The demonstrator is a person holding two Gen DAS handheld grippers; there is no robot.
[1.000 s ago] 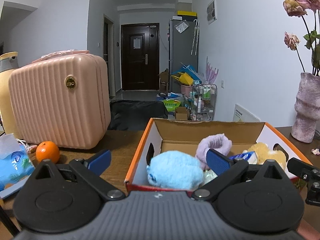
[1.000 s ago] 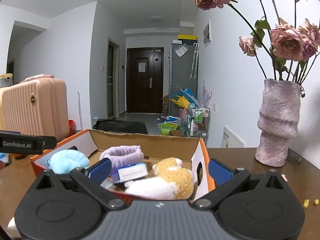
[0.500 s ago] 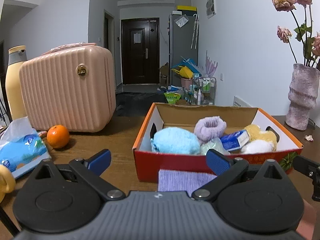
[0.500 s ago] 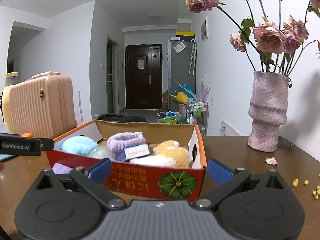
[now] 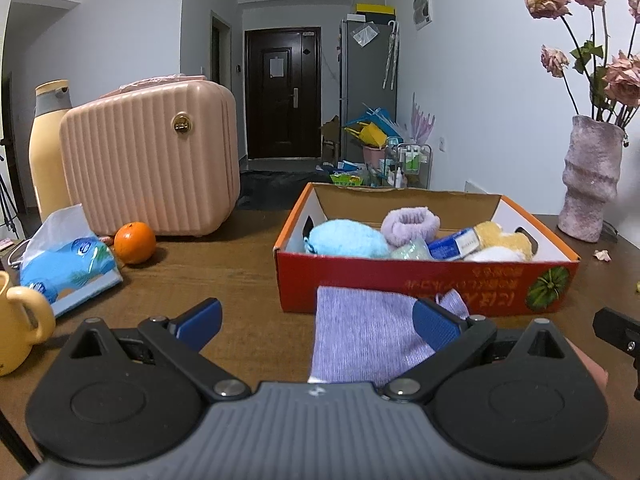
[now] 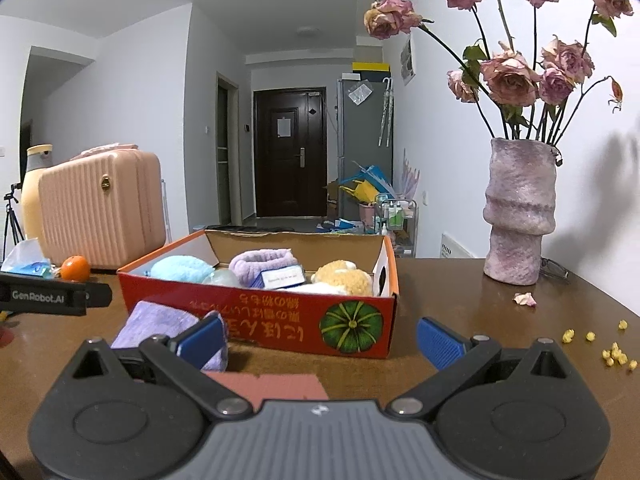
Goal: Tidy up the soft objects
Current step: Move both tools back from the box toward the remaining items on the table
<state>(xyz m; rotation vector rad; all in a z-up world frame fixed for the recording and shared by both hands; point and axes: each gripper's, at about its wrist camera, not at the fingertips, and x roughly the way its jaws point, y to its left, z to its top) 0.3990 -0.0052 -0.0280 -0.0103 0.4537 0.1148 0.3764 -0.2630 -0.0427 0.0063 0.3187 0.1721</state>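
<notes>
Both grippers have pulled back from the box (image 5: 424, 284), exposing a purple cloth (image 5: 372, 332) on the bench (image 5: 224, 276) just before it. Left gripper (image 5: 316, 318) and right gripper (image 6: 320, 338) hang released, empty. Beyond, plush items fill the box; vase (image 6: 520, 212) stands far right.

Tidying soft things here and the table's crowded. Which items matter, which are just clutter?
Job: purple cloth, red cardboard box, blue plush, lilac scrunchie, yellow plush.

Clutter: orange, tissue pack, pink suitcase, vase, yellow mug.
</notes>
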